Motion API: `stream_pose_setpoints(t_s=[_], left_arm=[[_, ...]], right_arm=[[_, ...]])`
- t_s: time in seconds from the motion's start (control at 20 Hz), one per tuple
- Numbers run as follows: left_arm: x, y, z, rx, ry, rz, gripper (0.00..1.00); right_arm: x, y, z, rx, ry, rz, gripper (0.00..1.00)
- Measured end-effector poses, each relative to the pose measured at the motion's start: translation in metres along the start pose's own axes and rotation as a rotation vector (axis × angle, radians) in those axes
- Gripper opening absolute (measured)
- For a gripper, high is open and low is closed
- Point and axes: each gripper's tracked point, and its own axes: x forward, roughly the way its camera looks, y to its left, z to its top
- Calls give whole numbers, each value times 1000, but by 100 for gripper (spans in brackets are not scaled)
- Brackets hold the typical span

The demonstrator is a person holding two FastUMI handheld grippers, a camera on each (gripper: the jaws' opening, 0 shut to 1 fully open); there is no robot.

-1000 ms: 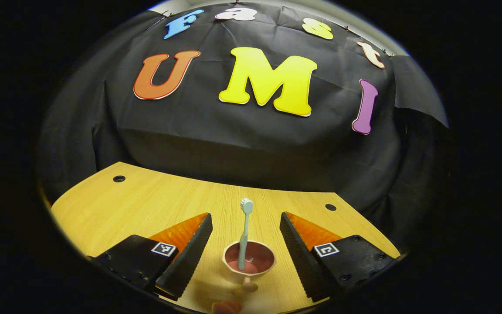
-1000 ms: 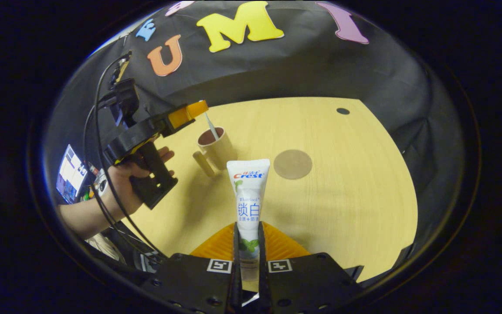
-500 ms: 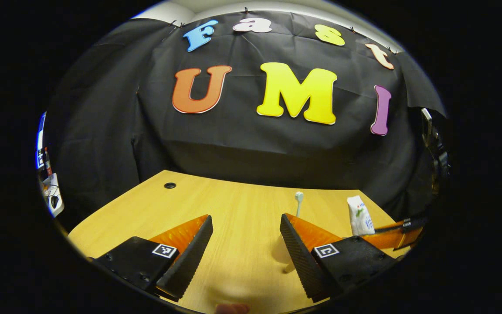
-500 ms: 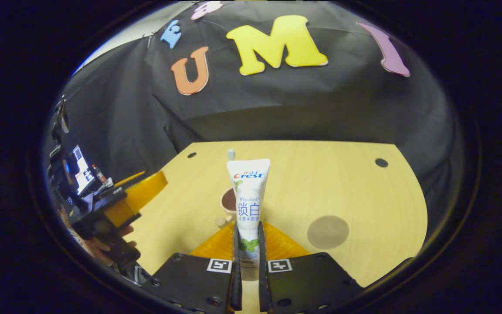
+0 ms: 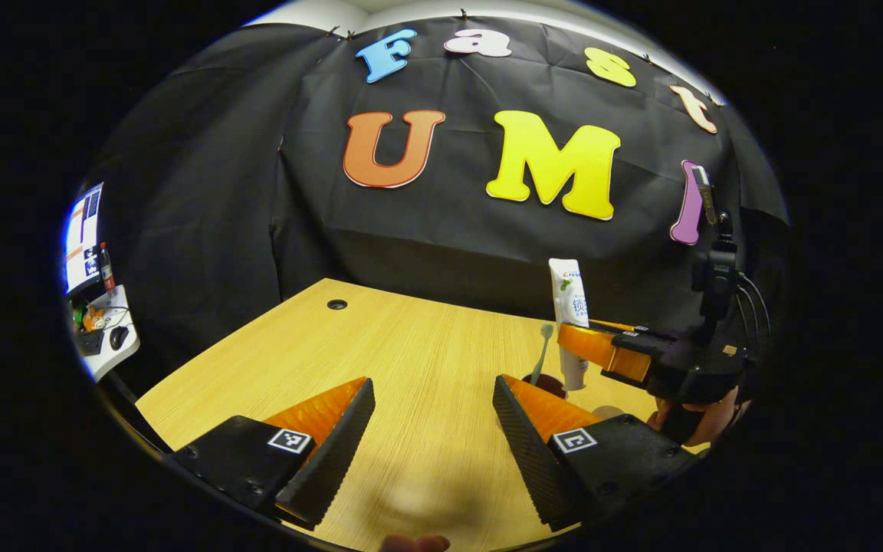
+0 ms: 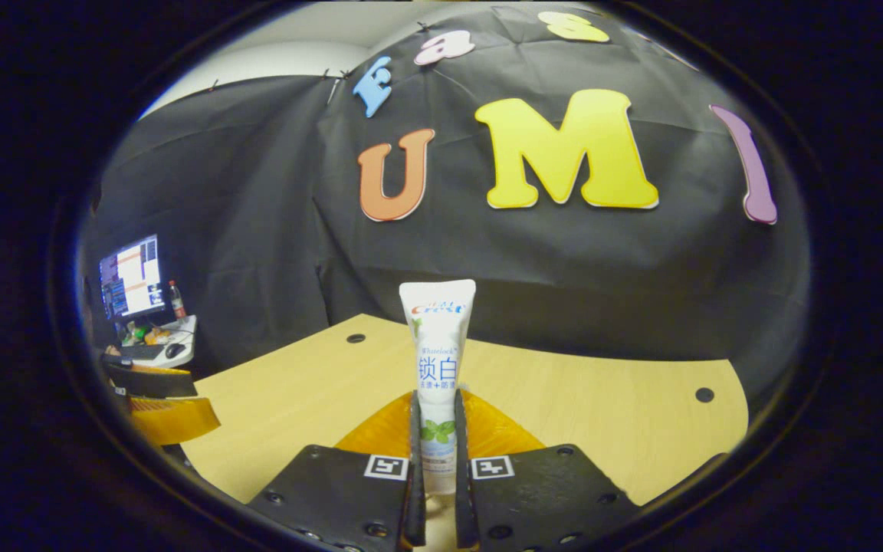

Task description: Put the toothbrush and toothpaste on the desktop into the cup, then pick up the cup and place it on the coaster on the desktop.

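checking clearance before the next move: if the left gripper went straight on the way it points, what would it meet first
Probably nothing near: the open left gripper faces bare desktop, then the booth wall. The cup sits right of that line.

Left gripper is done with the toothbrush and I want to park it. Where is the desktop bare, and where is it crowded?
Bare: the desktop from the left gripper out to the cable hole by the cloth. Crowded: its right, where the right gripper holds the toothpaste beside the toothbrush and the cup.
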Motion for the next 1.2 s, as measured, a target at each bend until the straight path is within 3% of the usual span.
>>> stream_pose_setpoints(t_s=[0.2, 0.65, 1.2], left_arm=[[-3, -1, -8, -6, 39, 11, 98], [2, -12, -25, -22, 105, 17, 98], [10, -24, -34, -51, 138, 3, 98]], right_arm=[[13, -3, -3, -69, -65, -10, 15], [30, -19, -21, -34, -87, -47, 15], [22, -17, -23, -33, -79, -43, 24]])
